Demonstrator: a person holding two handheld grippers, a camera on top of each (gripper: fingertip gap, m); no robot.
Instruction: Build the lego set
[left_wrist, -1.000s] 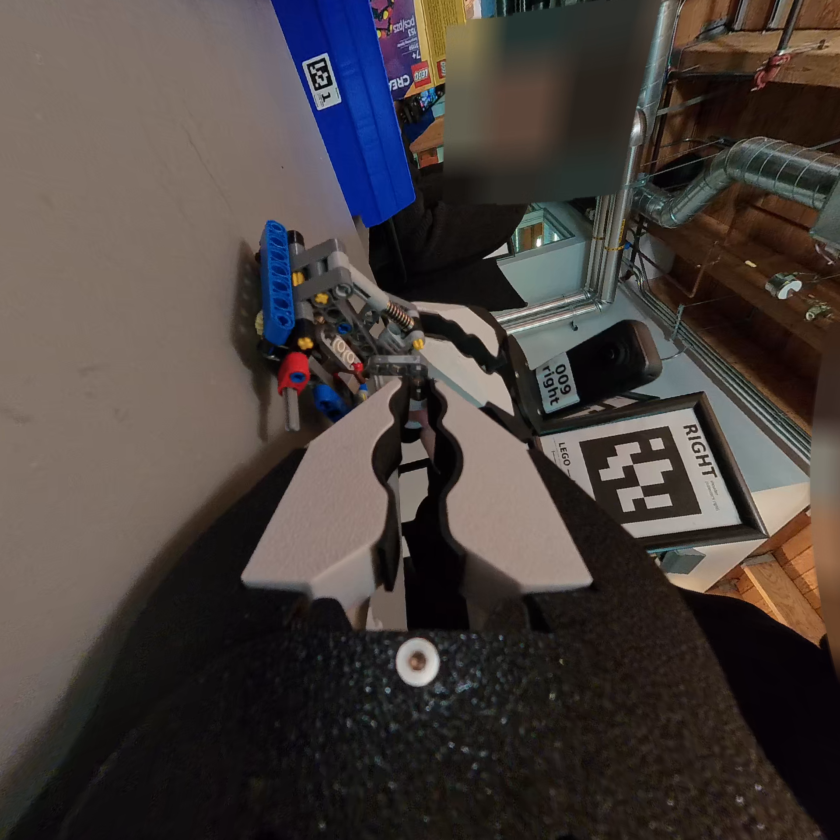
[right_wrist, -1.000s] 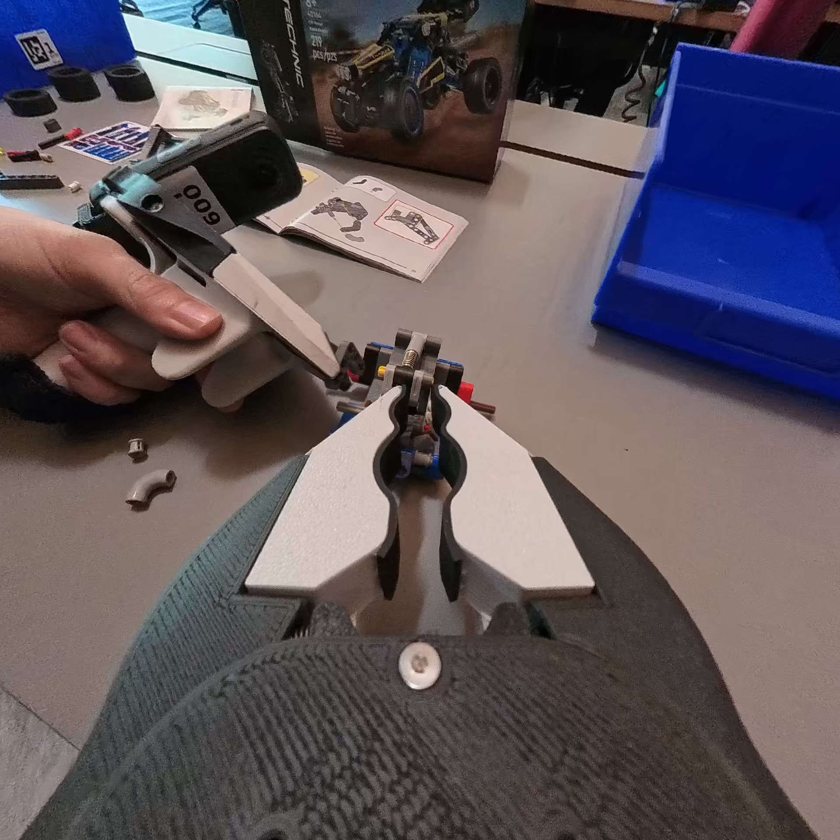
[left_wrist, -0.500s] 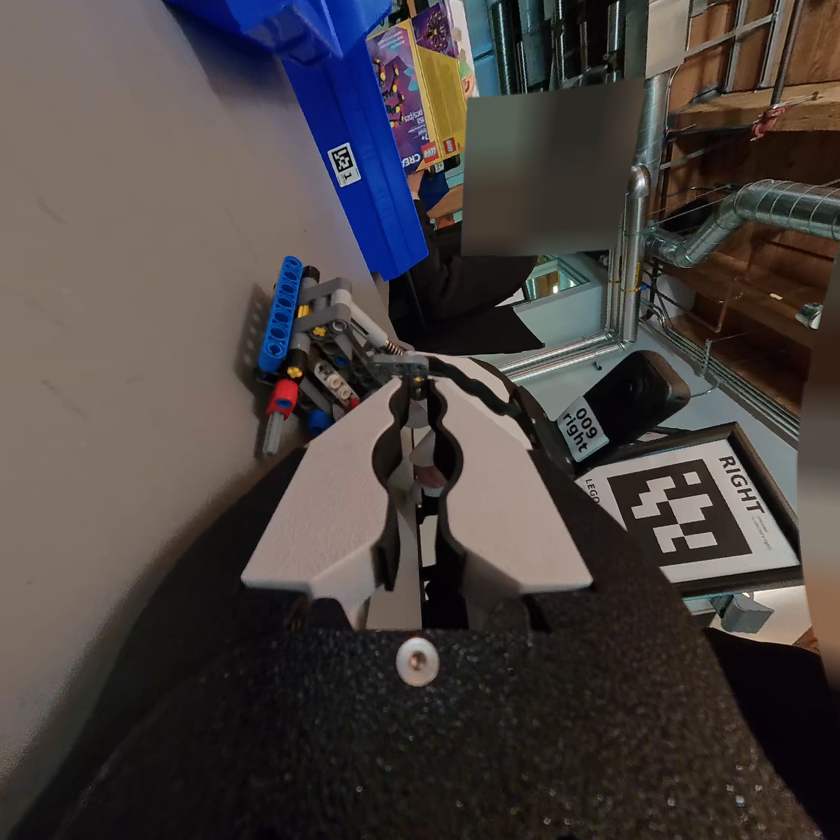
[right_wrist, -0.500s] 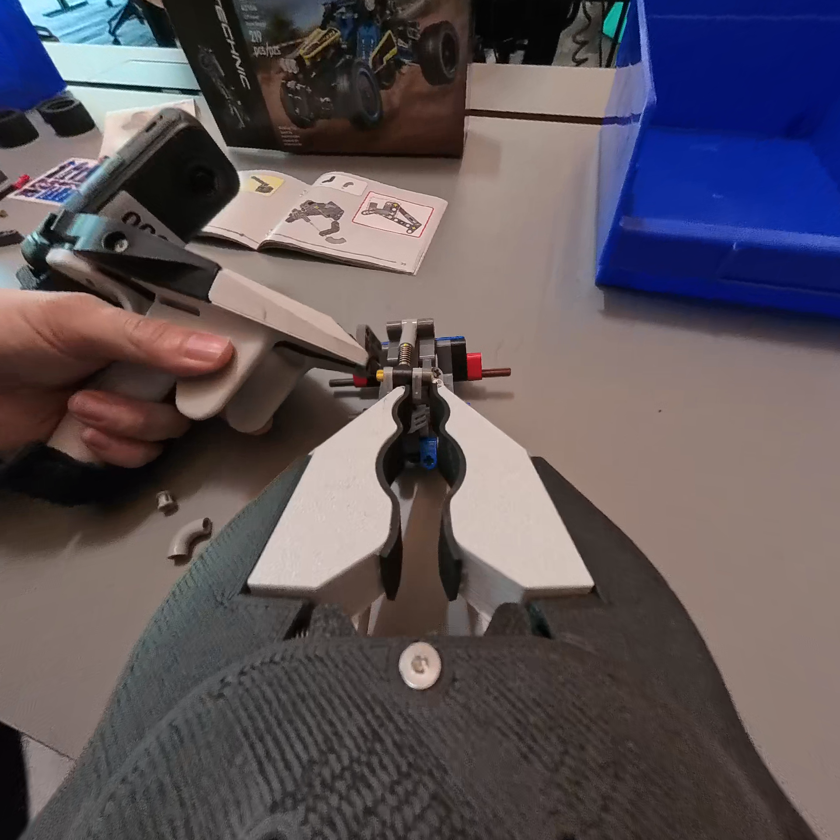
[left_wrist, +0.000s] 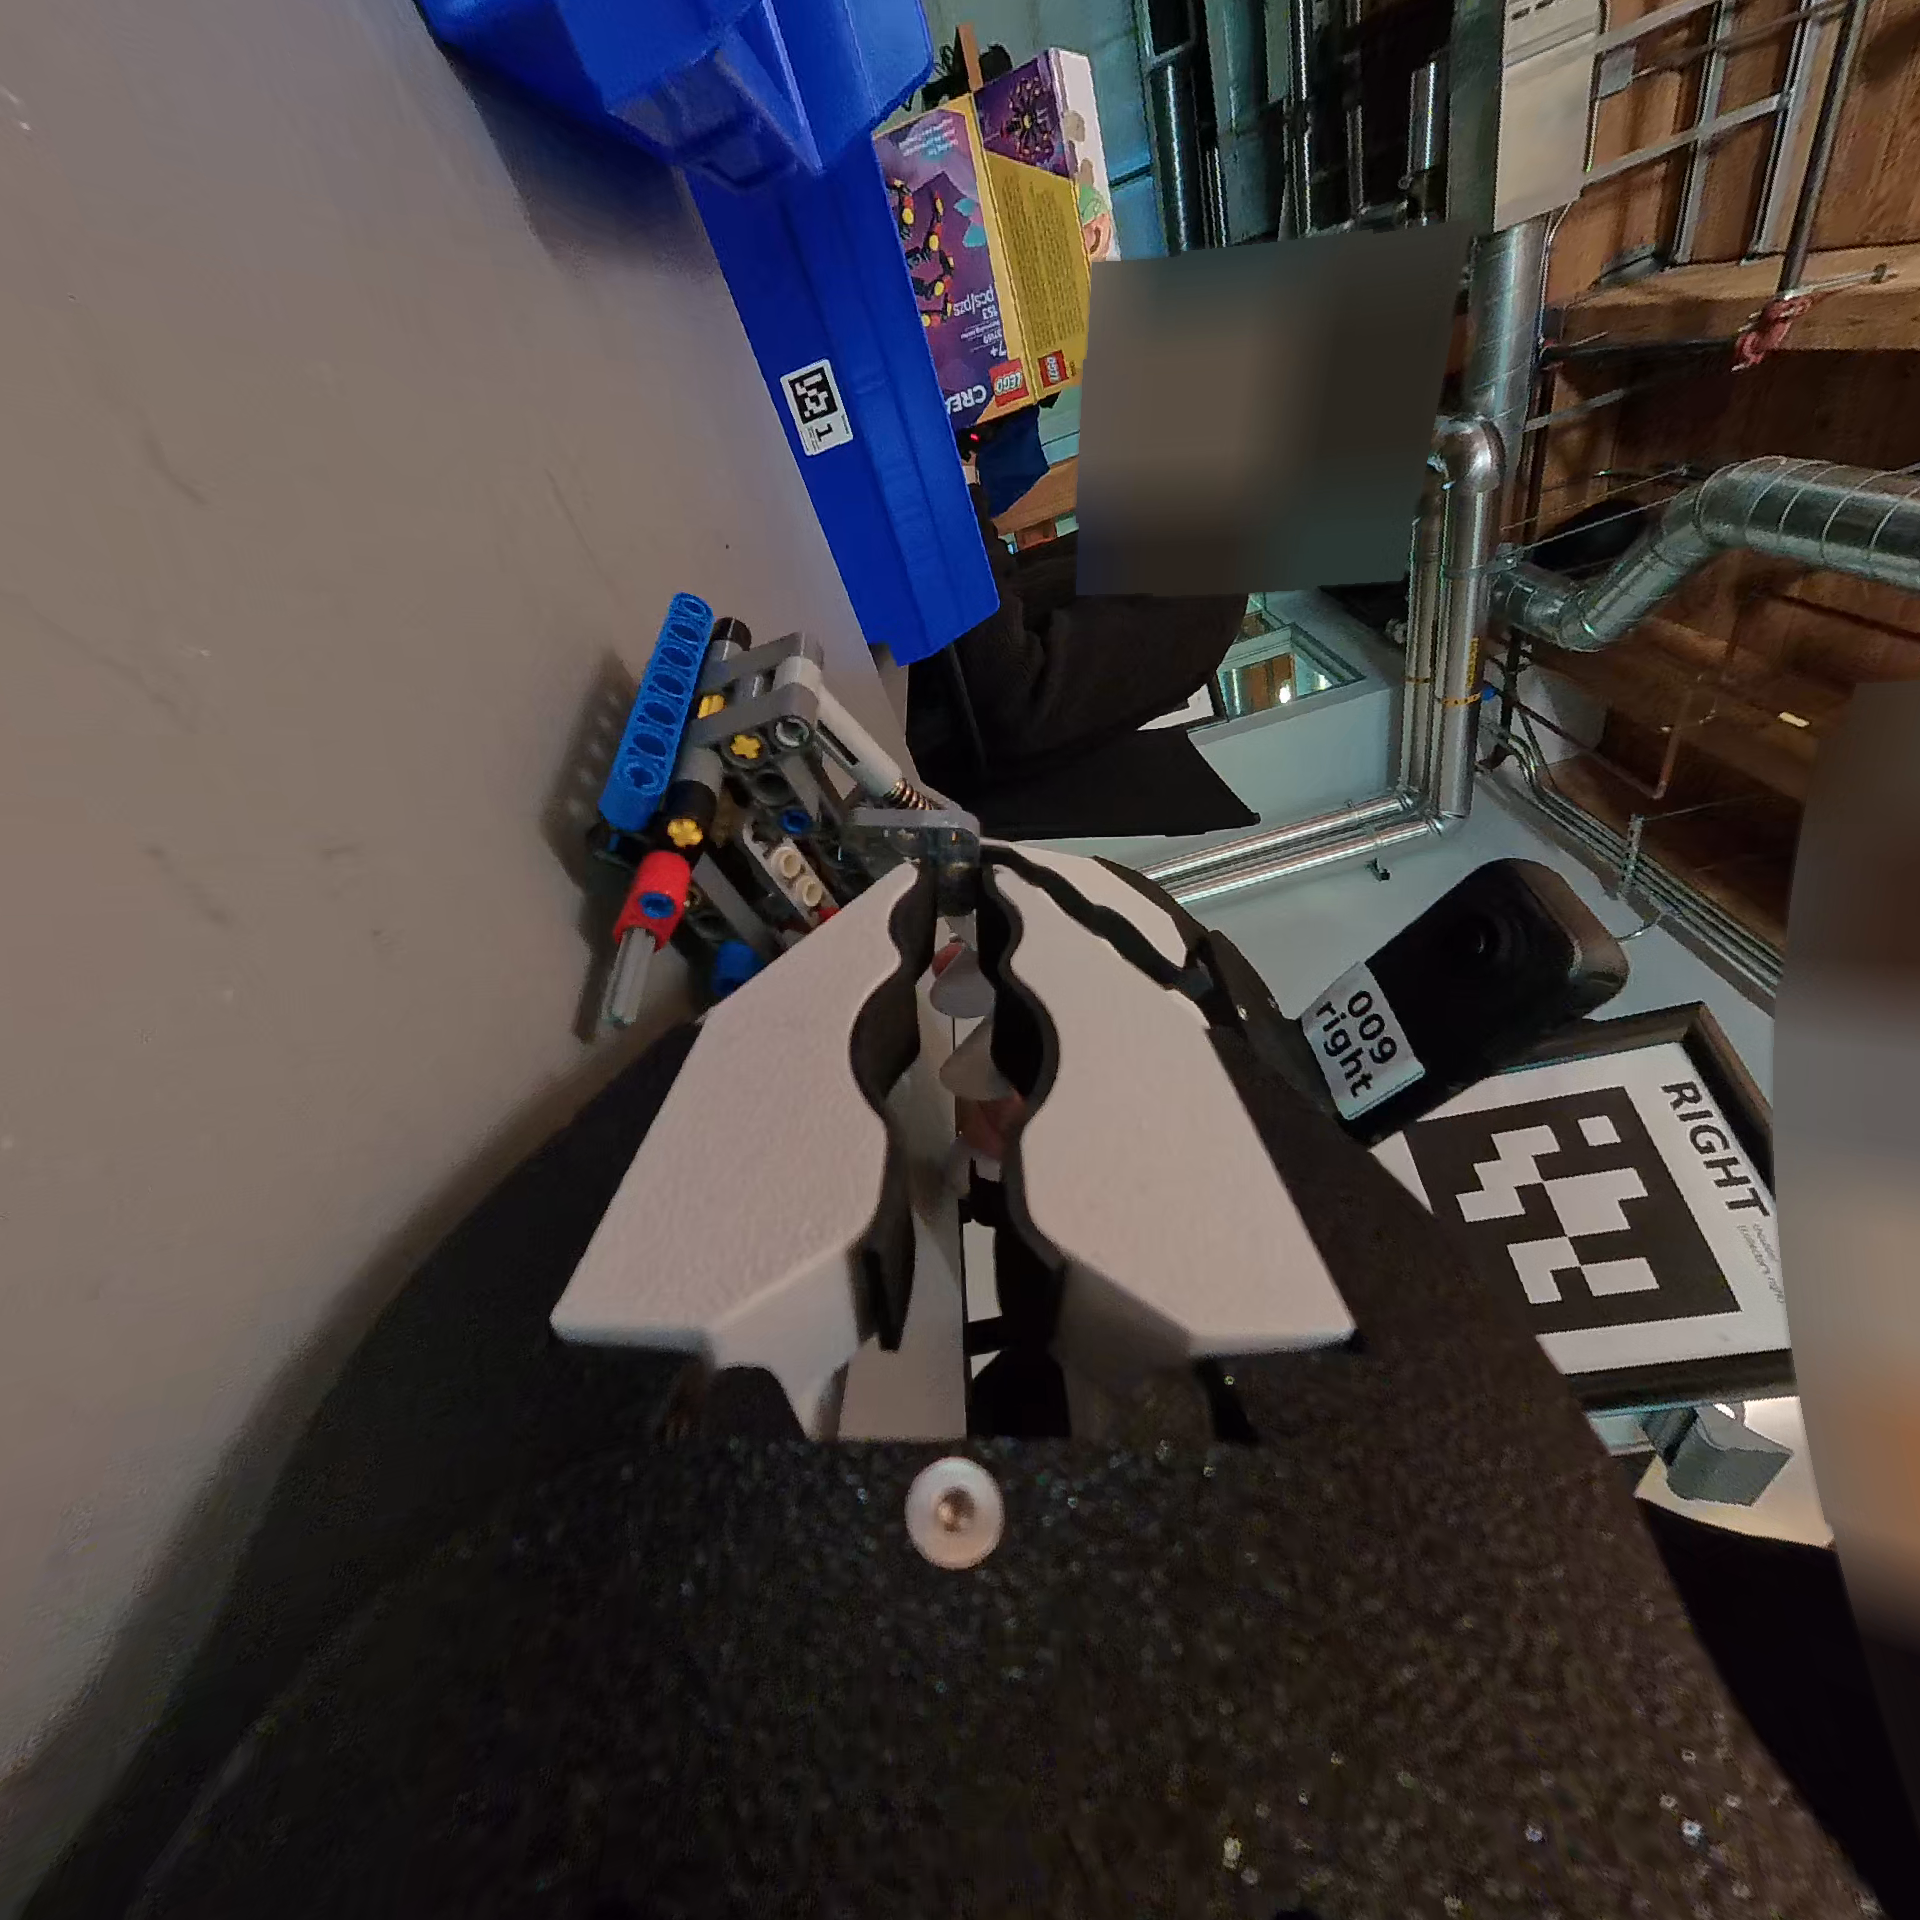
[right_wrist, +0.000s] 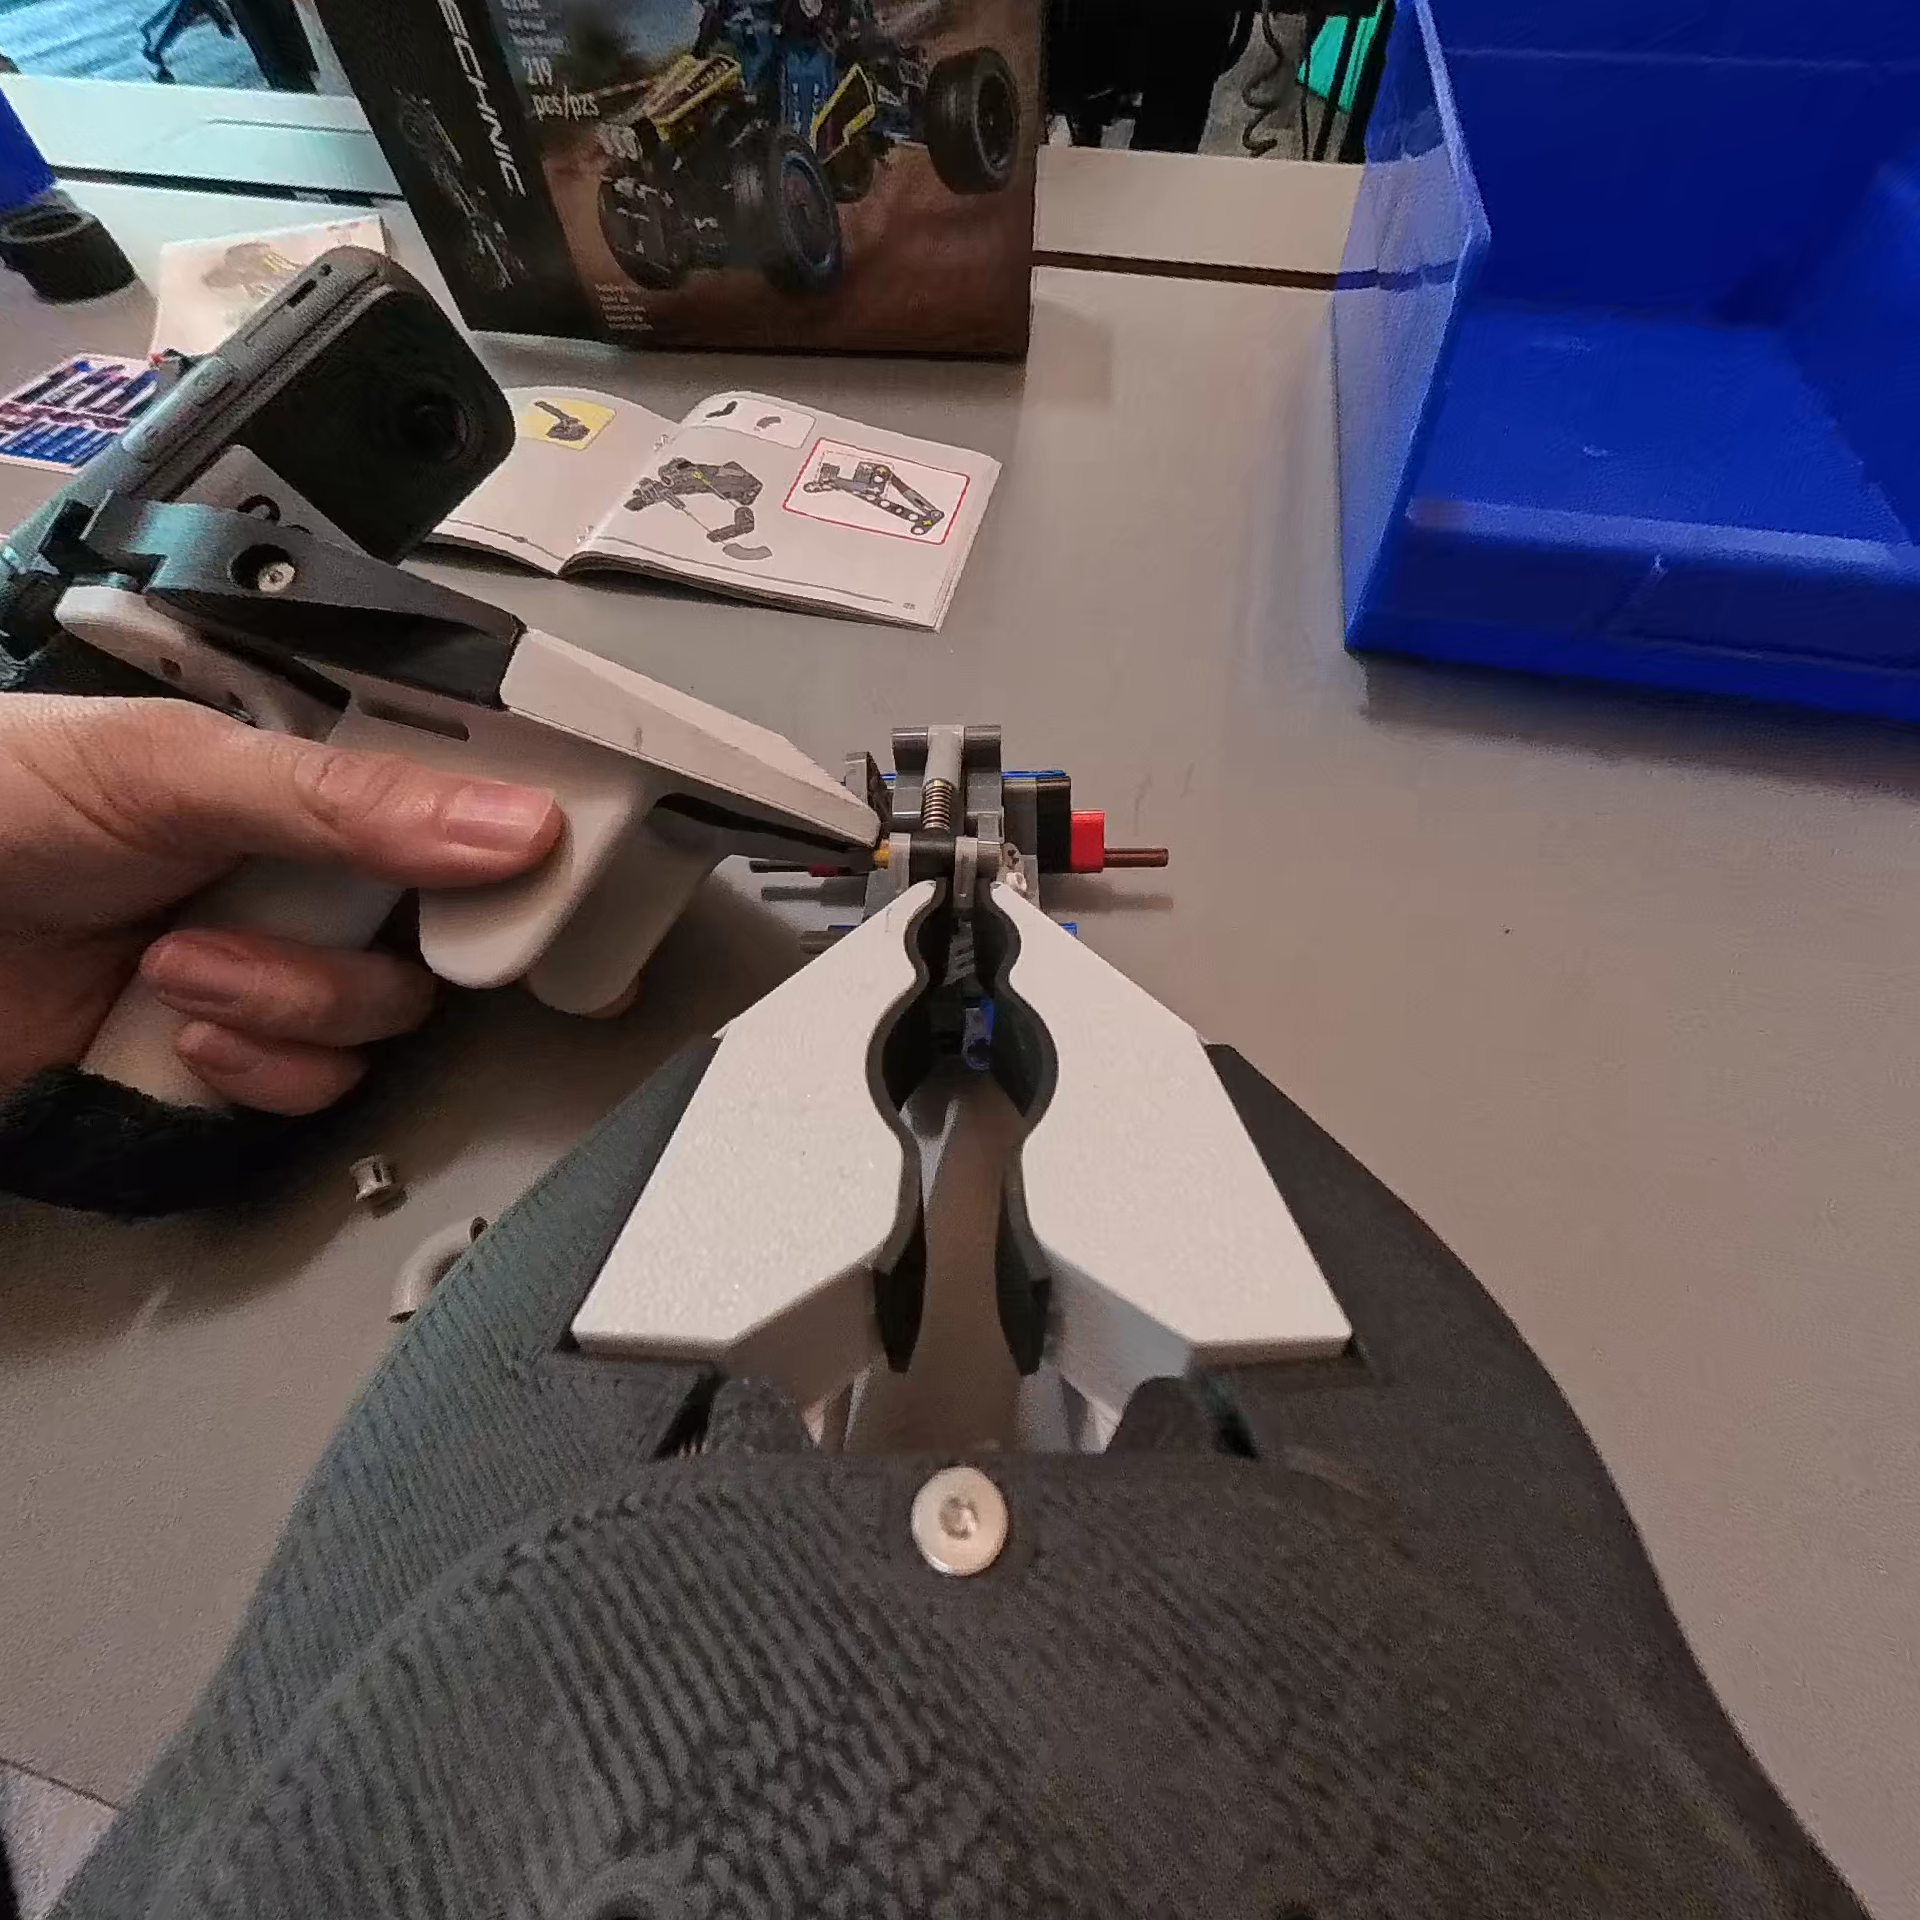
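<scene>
Model (right_wrist: 940, 821) of toy bricks now pinched by both: right gripper (right_wrist: 961, 902) has tightened on grey link, left gripper (left_wrist: 948, 883) unchanged on grey plate.

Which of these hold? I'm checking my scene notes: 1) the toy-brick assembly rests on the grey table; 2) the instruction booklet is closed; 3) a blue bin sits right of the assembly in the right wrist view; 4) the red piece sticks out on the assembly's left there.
1) True: the toy-brick assembly rests on the grey table.
2) False: the instruction booklet lies open.
3) True: the blue bin sits to its right.
4) False: the red piece sticks out on the right.
</scene>
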